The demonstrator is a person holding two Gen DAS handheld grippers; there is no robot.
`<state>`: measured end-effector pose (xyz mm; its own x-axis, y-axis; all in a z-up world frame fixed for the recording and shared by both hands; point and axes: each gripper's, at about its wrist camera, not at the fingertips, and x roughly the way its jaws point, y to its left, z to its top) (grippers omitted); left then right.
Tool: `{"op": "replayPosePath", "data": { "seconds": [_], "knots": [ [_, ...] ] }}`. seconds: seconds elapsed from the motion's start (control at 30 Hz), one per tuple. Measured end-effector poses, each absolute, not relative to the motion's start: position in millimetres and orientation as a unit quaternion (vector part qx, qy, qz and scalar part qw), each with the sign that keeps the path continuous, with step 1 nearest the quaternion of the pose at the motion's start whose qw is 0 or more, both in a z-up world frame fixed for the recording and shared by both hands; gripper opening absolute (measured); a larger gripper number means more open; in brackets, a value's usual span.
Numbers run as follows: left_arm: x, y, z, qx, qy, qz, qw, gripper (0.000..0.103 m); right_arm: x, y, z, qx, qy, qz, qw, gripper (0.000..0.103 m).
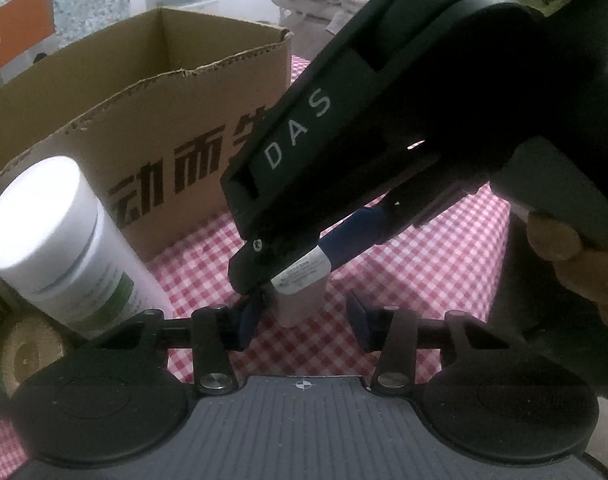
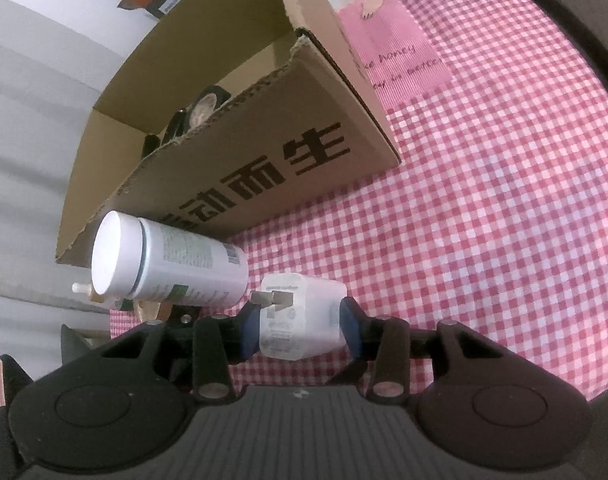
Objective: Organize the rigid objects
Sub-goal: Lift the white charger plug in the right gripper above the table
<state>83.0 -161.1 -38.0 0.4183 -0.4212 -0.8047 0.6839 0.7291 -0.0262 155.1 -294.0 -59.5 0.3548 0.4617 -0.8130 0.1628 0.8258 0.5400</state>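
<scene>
Right gripper: fingers pinching white charger above checked cloth, beside white bottle. Right view only: dark items inside cardboard box. Left view only: left gripper fingers spread, charger between, untouched.

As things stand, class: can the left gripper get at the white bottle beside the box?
Probably yes: the left gripper is open, and the white bottle stands just to its left, nothing between.
</scene>
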Motion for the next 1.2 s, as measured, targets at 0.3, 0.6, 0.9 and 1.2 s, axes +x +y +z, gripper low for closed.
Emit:
{"op": "replayPosePath", "data": {
  "seconds": [0.3,0.6,0.9,1.2],
  "knots": [
    [97,-156,-28,0.139,0.435,-0.318,0.831,0.033,155,-295,-59,0.277,0.551,0.092,0.782,0.045],
    [106,-150,-18,0.132,0.437,-0.318,0.831,0.033,156,-296,-55,0.277,0.550,0.084,0.783,0.042],
    [104,-151,-15,0.137,0.438,-0.317,0.830,0.033,157,-297,-54,0.275,0.550,0.081,0.785,0.042],
    [103,-158,-16,0.142,0.437,-0.315,0.831,0.033,164,-296,-62,0.279,0.552,0.080,0.781,0.045]
  ]
}}
